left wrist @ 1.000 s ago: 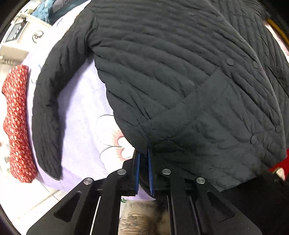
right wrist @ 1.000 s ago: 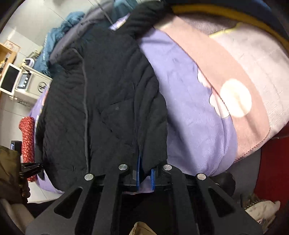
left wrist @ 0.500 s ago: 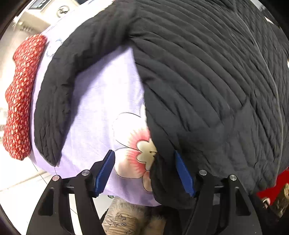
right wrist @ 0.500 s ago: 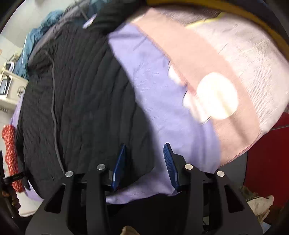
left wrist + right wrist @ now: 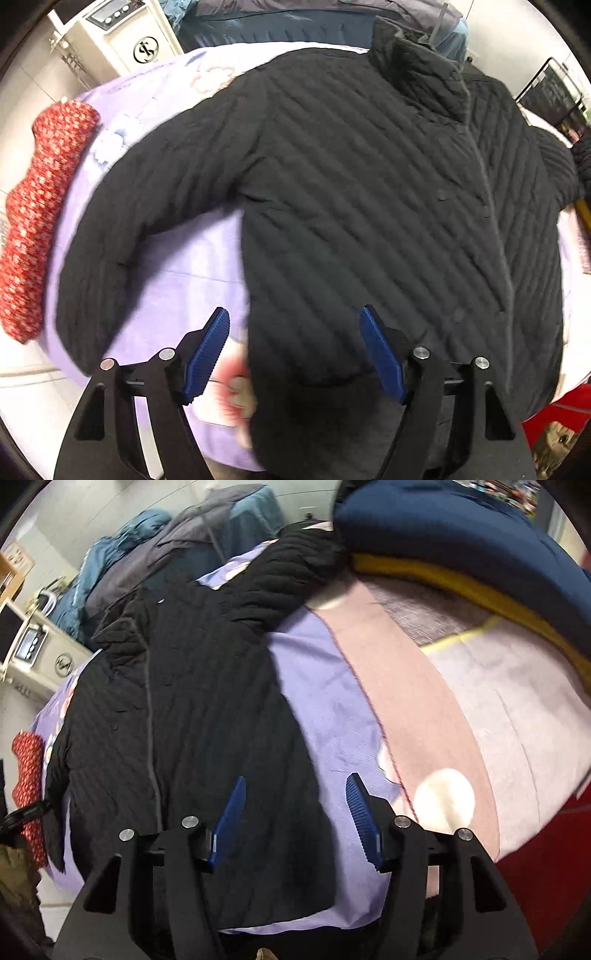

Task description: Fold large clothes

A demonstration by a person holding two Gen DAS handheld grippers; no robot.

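Note:
A black quilted jacket (image 5: 369,206) lies spread front-up on a lilac floral sheet (image 5: 184,280), collar at the far end, one sleeve (image 5: 122,229) stretched out to the left. My left gripper (image 5: 295,350) is open and empty, raised above the jacket's lower left hem. In the right wrist view the jacket (image 5: 192,731) fills the left half, its other sleeve (image 5: 288,568) reaching to the far right. My right gripper (image 5: 295,812) is open and empty above the jacket's lower right edge.
A red patterned pillow (image 5: 40,206) lies at the bed's left edge. A white appliance (image 5: 122,40) stands behind it. Blue and grey clothes (image 5: 166,554) are piled at the back. A pink blanket (image 5: 424,709) and a navy and yellow one (image 5: 461,546) lie to the right.
Both grippers were shut on the jacket's bottom hem one second ago; they have opened, let it go and pulled back and up. The jacket now lies flat.

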